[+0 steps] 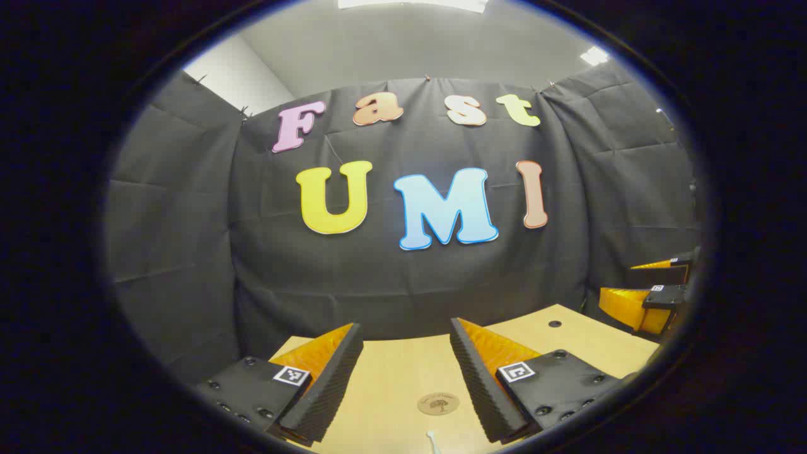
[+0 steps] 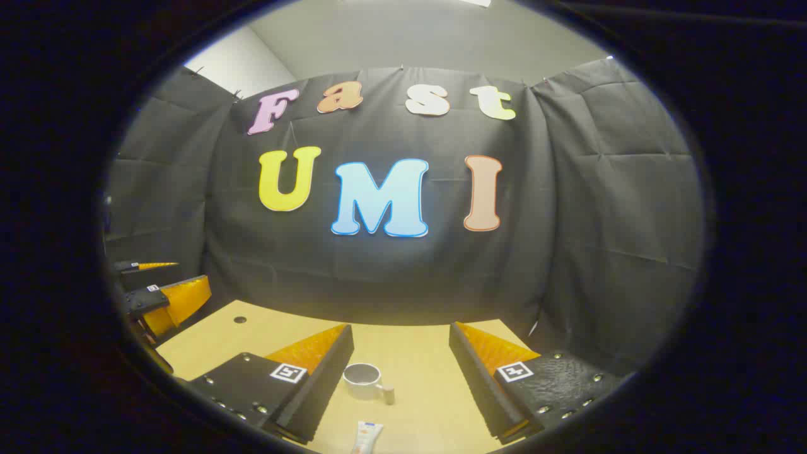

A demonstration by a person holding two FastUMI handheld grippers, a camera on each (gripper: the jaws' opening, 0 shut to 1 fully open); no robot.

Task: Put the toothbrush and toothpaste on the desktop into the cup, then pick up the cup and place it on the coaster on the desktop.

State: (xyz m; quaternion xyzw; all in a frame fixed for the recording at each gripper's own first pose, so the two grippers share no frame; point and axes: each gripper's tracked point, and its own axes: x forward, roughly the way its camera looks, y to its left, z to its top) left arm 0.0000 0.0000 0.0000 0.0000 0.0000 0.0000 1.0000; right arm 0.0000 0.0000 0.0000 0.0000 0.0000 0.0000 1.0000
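Stage: start, nothing done | left gripper (image 1: 403, 372) open over coaster (image 1: 438, 403) | right gripper (image 2: 400, 372) open, cup (image 2: 364, 380) and toothpaste (image 2: 367, 436) on counter (image 2: 429, 403) (cup seems empty) | left: all steps

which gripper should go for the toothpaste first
Right, probably: the toothpaste and cup lie between its open fingers. The left gripper faces the coaster instead.
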